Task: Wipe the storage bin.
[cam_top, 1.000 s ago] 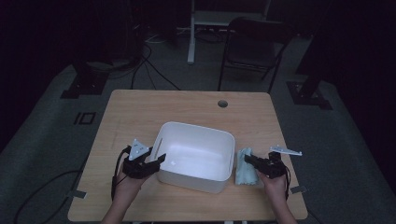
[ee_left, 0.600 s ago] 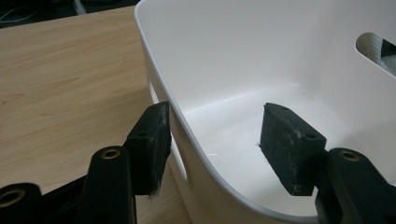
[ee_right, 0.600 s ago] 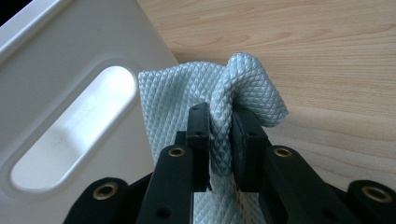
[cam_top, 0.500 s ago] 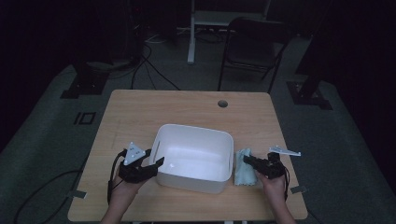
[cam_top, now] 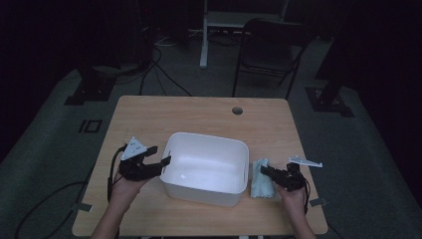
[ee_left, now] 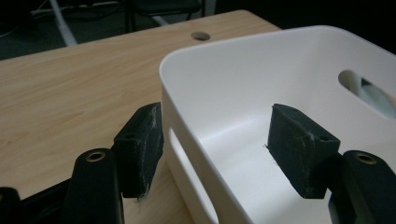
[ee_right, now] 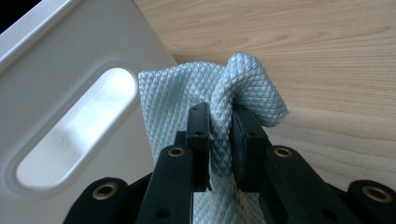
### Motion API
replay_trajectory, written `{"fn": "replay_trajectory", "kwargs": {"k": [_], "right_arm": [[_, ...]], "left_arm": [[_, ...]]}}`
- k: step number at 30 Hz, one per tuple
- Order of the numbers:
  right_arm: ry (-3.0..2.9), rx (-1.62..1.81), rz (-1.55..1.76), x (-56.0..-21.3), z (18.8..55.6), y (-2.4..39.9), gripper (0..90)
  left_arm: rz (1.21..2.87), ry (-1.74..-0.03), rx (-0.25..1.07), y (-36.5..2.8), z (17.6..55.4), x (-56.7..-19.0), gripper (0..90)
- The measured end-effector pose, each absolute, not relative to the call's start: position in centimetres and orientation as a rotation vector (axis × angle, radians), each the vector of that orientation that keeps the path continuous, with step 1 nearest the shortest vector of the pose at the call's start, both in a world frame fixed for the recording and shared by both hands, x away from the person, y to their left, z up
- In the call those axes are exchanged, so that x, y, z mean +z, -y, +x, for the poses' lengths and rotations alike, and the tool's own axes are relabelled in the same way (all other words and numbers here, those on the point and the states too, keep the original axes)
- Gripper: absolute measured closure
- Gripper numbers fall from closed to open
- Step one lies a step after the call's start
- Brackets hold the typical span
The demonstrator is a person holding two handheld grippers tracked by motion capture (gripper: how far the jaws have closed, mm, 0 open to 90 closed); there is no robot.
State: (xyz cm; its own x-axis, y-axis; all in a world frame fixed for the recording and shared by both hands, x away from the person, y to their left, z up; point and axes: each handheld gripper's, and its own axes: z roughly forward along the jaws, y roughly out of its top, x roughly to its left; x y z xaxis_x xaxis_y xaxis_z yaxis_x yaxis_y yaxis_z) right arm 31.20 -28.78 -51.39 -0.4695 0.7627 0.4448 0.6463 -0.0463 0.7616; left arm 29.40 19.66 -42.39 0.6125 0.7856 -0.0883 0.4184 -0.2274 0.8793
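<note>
Left gripper (cam_top: pixel 158 155) straddles the white plastic bin's (cam_top: pixel 234 149) nine o'clock wall, jaws just opening, pads clear of it. Right gripper (cam_top: pixel 267 172) is pinched tight on the pale-blue quilted cloth (cam_top: pixel 260 185), lying at the bin's three o'clock on the wooden table (cam_top: pixel 199 114).

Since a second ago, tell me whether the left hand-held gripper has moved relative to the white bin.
Yes. The left hand-held gripper has shifted slightly up the high view along the white bin's left wall, its jaws just opening, now straddling that wall without pressing it.
</note>
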Motion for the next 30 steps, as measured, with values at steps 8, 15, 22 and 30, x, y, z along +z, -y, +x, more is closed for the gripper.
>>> {"fn": "replay_trajectory", "kwargs": {"k": [8, 15, 22, 30], "right_arm": [[-2.073, 1.552, 1.557, -51.4, 31.1, 29.2, 78.9], [-2.079, 1.547, 1.557, -51.5, 31.1, 29.1, 78.9], [-2.086, 1.547, 1.555, -51.6, 31.2, 29.1, 78.9], [-2.08, 1.547, 1.564, -51.7, 31.2, 29.4, 78.9]], "left_arm": [[1.876, -0.965, 0.473, -19.9, 32.6, -42.3, 37.6], [1.873, -0.926, 0.464, -20.0, 34.9, -42.3, 38.8], [1.876, -0.883, 0.408, -19.8, 37.2, -42.6, 39.9], [1.93, -0.844, 0.359, -18.8, 39.6, -43.5, 44.3]]}}
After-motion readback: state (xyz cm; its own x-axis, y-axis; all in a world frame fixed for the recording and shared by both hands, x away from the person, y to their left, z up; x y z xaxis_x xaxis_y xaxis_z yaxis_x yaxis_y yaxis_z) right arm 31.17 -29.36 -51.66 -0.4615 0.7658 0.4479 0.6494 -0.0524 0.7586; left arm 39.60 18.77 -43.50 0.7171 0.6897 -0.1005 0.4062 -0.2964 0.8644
